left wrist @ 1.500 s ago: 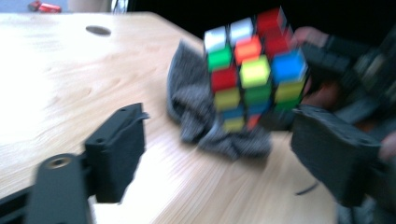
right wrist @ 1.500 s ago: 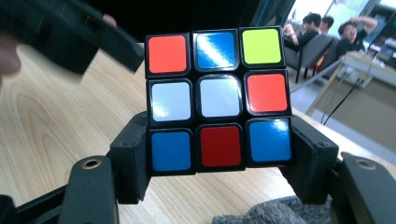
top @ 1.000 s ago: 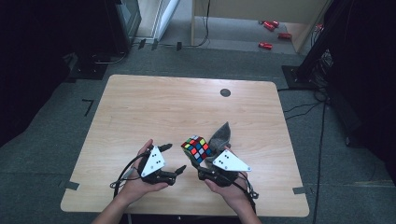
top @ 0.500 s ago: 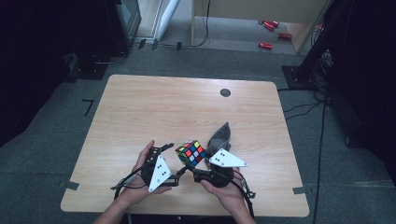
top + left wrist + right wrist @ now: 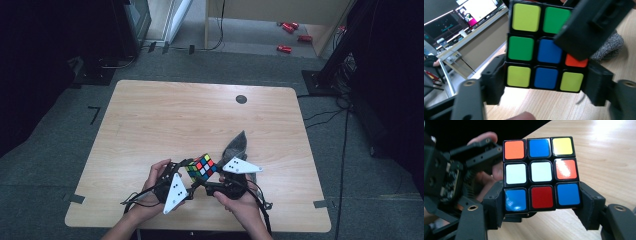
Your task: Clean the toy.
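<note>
Cube: a scrambled puzzle cube [image 5: 201,167] held above the near edge of the table [image 5: 150,115], between the two grippers, roughly centred in front of the person.
Cube, left gripper view: the face [image 5: 541,47] shows lime, green, blue and one orange sticker; its bottom row sits between that gripper's own jaws.
Cube, right gripper view: the face [image 5: 540,172] has a white centre, with orange, blue and yellow on top and blue, red, blue below.
Change: half a second ago the cube sat a little nearer the left hand; now both grippers have closed in, and the left gripper's grey plate has tipped further downward.
Orientation: a cube has no long axis; in the high view it is tilted, one corner toward the far side of the table, one face turned up at the camera.
Left gripper [image 5: 186,176]: jaws pinching the cube's lower layer from either side.
Right gripper [image 5: 210,184]: jaws clamped on the bottom row, one on each side.
Grey cloth [image 5: 236,146]: lies crumpled on the table just beyond the right gripper.
Round dark grommet [image 5: 241,99]: near the table's far edge, well apart.
</note>
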The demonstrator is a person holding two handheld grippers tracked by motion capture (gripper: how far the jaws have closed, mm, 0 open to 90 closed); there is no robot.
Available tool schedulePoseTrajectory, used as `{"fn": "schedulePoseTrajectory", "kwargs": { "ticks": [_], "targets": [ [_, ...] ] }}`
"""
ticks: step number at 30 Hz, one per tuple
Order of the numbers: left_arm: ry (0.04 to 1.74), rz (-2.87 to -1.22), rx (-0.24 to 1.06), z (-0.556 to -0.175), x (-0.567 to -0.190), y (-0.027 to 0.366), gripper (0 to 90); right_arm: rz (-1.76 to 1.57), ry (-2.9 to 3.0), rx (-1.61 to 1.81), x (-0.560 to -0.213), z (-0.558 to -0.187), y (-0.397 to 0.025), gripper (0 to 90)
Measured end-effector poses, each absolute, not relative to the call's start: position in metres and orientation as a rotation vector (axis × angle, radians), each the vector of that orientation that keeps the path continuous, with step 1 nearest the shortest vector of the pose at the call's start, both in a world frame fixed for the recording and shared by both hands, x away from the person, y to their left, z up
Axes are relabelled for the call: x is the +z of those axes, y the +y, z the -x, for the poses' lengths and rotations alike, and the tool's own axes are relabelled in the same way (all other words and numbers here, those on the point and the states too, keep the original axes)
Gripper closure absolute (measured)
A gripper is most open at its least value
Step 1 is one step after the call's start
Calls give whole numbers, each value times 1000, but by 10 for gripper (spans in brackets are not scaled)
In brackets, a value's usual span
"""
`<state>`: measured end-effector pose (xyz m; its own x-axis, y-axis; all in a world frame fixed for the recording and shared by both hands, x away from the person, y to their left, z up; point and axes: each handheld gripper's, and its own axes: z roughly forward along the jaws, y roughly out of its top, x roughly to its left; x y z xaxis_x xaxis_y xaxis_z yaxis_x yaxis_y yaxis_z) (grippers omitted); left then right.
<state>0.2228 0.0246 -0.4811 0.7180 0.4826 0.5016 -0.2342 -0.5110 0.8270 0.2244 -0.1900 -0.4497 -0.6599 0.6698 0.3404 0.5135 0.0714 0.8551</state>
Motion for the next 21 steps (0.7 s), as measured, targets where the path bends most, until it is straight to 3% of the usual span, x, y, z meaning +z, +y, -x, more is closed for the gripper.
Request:
{"fn": "schedulePoseTrajectory", "kwargs": {
  "ticks": [5,9,15,21],
  "targets": [
    [195,-1920,870,-223,-480,26,341,-1275,2203,1715,-450,-229,-195,334],
    [249,-1952,849,-227,-482,28,342,-1235,2190,1669,-446,-231,-201,180],
    [347,-1955,783,-236,-480,36,342,-1223,2107,1677,-442,-235,-225,176],
    [440,-1932,706,-244,-478,44,342,-1256,2071,1380,-461,-246,-241,186]
  ]
}}
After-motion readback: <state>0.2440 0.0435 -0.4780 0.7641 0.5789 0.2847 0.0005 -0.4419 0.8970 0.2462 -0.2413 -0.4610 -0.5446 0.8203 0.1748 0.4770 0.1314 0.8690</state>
